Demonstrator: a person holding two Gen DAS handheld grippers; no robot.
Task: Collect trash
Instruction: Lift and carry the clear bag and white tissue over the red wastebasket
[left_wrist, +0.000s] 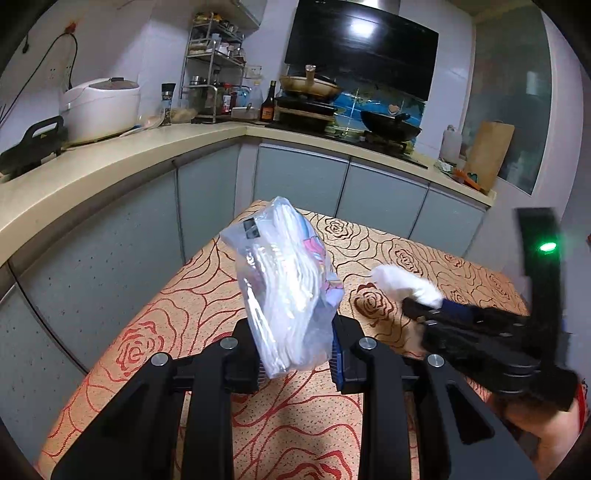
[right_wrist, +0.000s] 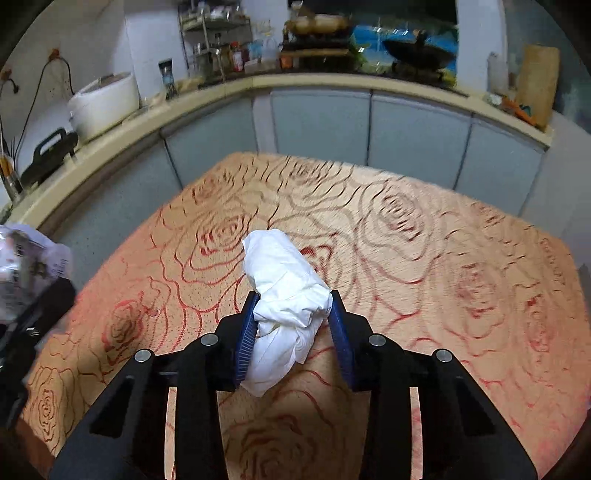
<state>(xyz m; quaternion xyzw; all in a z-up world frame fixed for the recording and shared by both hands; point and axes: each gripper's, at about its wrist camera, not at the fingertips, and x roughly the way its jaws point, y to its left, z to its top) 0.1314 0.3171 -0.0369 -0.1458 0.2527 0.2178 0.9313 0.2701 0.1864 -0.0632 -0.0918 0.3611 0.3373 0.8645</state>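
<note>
No legible text in either view. Plastic bag (left_wrist: 288, 284) carries a small dark square print near its upper edge, possibly a code or label; characters too small to resolve. Coloured pink and blue print shows through the bag; no words readable. Bottles and jars on the counter rack (left_wrist: 214, 66) bear labels, all blurred. Brown paper bag (left_wrist: 487, 155) at the counter's far end has a green mark low down; not readable. No numbers or signs made out
</note>
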